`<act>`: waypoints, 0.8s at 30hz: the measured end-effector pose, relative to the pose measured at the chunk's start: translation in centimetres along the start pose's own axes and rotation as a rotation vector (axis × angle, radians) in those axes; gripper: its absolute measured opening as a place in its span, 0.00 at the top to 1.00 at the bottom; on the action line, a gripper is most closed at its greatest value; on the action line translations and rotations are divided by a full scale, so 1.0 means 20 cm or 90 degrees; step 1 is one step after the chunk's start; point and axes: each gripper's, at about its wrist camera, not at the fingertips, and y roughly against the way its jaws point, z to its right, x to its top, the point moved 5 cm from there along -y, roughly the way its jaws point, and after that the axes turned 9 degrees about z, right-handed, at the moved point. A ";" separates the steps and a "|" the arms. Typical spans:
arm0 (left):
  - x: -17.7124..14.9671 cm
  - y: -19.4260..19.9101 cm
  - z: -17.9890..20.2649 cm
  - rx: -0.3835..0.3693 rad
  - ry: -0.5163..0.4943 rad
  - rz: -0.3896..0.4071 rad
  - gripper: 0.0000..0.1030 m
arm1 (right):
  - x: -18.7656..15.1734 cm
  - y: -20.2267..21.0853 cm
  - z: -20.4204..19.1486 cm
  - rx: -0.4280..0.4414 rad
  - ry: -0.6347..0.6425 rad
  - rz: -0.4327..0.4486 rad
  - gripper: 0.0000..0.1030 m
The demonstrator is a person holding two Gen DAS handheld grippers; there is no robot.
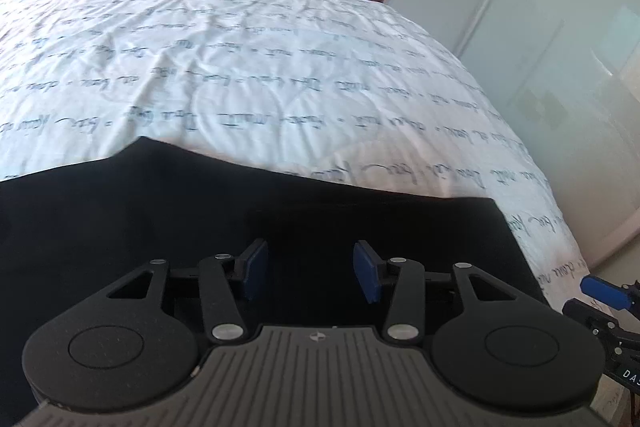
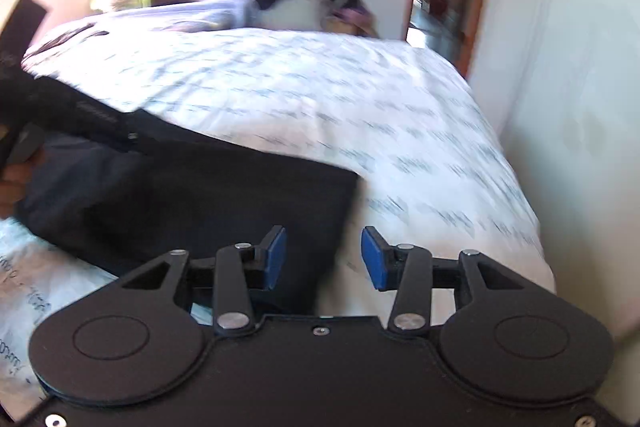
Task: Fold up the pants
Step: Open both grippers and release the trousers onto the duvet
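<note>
Left wrist view first: the dark navy fabric pants (image 1: 240, 211) are spread flat on the white bedspread with grey script lettering (image 1: 280, 67), near the closer edge of the bed. The left gripper (image 1: 312, 269) hangs right over them, its blue-padded jaws parted fairly wide with nothing between them, just dark cloth underneath. The garment's long axis looks like it runs across the view, left to right, with a squared-off end at the right near the bed's edge. The other gripper's blue pad pokes in at the lower right corner, just off that end.

Right wrist view, pretty blurry: the right gripper (image 2: 324, 257) is also open and empty, sitting over the right-hand edge of the pants (image 2: 208, 203), so one pad is above dark cloth and the other above the bedspread (image 2: 400, 131). The left gripper's black body (image 2: 80, 115) crosses in from the left, above the cloth.

My guess is the right one is closer to that end edge, so it's the one to pinch it. Both tools point forward across the bed and tilt down
</note>
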 end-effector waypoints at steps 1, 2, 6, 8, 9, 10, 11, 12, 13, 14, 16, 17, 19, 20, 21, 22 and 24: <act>0.00 -0.02 0.07 -0.015 -0.014 -0.003 0.50 | -0.02 0.03 0.02 0.002 -0.014 0.003 0.56; 0.00 -0.04 0.12 -0.025 -0.024 -0.006 0.49 | -0.06 0.06 0.03 0.006 -0.016 0.006 0.56; 0.00 -0.13 0.36 -0.060 -0.082 -0.014 0.44 | -0.25 0.14 -0.16 0.011 0.070 0.018 0.56; -0.01 -0.18 0.46 -0.064 -0.108 -0.017 0.43 | -0.27 0.12 -0.20 0.020 0.094 0.015 0.56; -0.02 -0.20 0.49 -0.064 -0.116 -0.021 0.43 | -0.29 0.12 -0.21 0.023 0.100 0.017 0.56; -0.03 -0.22 0.52 -0.062 -0.121 -0.024 0.43 | -0.25 0.05 -0.23 0.026 0.109 0.018 0.56; -0.04 -0.24 0.54 -0.059 -0.125 -0.025 0.43 | -0.27 0.05 -0.25 0.027 0.119 0.026 0.56; -0.05 -0.25 0.56 -0.057 -0.126 -0.026 0.43 | -0.27 0.00 -0.26 0.026 0.132 0.035 0.57; -0.05 -0.26 0.57 -0.058 -0.125 -0.028 0.42 | -0.26 -0.02 -0.27 0.019 0.142 0.037 0.57; -0.06 -0.27 0.58 -0.058 -0.122 -0.032 0.42 | -0.26 -0.04 -0.28 0.010 0.151 0.036 0.57; -0.07 -0.30 0.60 -0.056 -0.127 -0.038 0.38 | -0.27 -0.09 -0.28 0.007 0.136 0.017 0.73; -0.07 -0.31 0.62 -0.052 -0.135 -0.038 0.38 | -0.28 -0.11 -0.27 0.004 0.120 0.002 0.93; -0.08 -0.35 0.64 -0.033 -0.157 -0.033 0.37 | -0.27 -0.10 -0.26 -0.014 0.103 0.007 0.94; -0.08 -0.35 0.65 -0.026 -0.167 -0.028 0.36 | -0.26 -0.07 -0.27 -0.026 0.109 0.012 0.95; -0.08 -0.36 0.66 -0.016 -0.179 -0.021 0.33 | -0.25 -0.03 -0.29 -0.037 0.111 0.018 0.95; -0.09 -0.36 0.66 -0.009 -0.187 -0.014 0.30 | -0.24 0.00 -0.30 -0.045 0.104 0.017 0.95; -0.10 -0.37 0.67 0.002 -0.201 -0.002 0.26 | -0.27 -0.03 -0.31 -0.047 0.108 -0.020 0.95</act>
